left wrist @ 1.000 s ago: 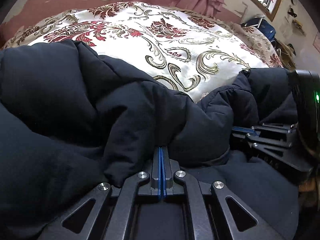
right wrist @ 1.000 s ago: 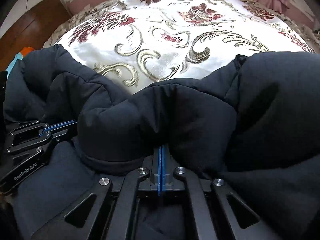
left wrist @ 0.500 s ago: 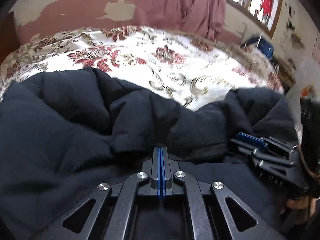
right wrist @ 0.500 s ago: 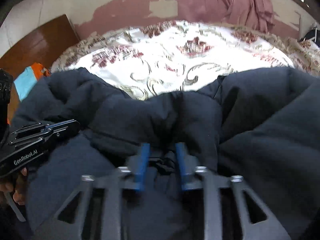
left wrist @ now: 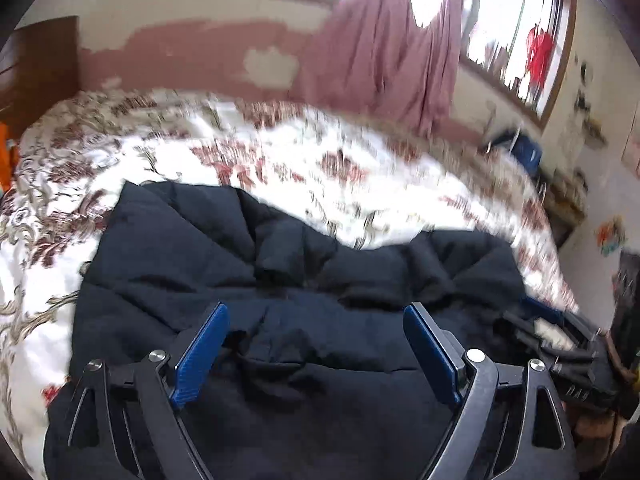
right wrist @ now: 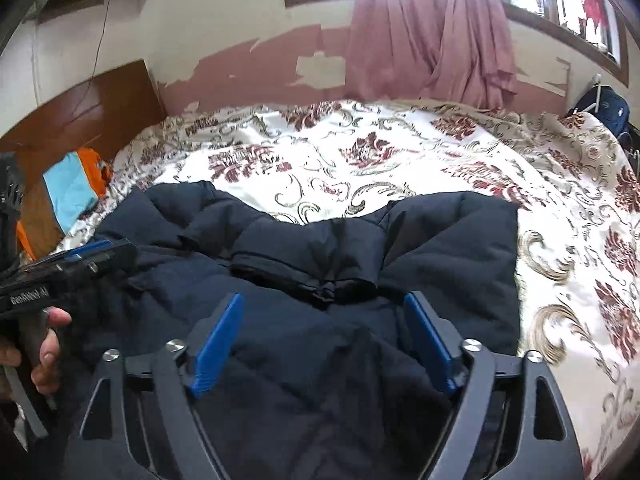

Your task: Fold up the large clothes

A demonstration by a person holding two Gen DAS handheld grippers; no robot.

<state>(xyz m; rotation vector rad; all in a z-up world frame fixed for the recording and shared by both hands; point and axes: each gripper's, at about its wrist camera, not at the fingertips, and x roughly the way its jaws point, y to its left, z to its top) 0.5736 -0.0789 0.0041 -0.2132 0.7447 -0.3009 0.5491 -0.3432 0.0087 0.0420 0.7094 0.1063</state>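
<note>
My left tool (left wrist: pixel 316 350) is released, its blue pads (left wrist: pixel 202 354) spread wide apart with nothing between them but the coat (left wrist: pixel 288 280) lying below. My right tool (right wrist: pixel 326 340) is released too, pads (right wrist: pixel 428 340) standing apart over the same dark cloth. Neither grips anything.

The coat is a thick navy padded one, and it lies on the bed (right wrist: pixel 400 160), on the near part of the floral spread, folded into a bulky heap. In the right view its far edge shows two puffy corners with a dip between them, and a folded band (right wrist: pixel 304 272) of it lies across the middle just ahead of my pads. Its right edge runs fairly straight, with bare spread beside it. In the left view the coat's left side reaches near the spread's edge, and the far half of the picture is blurred.

Each tool shows in the other's view: my right tool sits at the right rim of the left view (left wrist: pixel 560 344), low over the coat, and my left tool at the left rim of the right view (right wrist: pixel 72 264), with my left hand (right wrist: pixel 44 344) around its grip.

Beyond the bed hangs a pink curtain (right wrist: pixel 432 40) against a peeling wall (right wrist: pixel 240 40). A wooden headboard (right wrist: pixel 88 108) stands at the left, with an orange and light blue cloth (right wrist: pixel 72 188) beside it.
</note>
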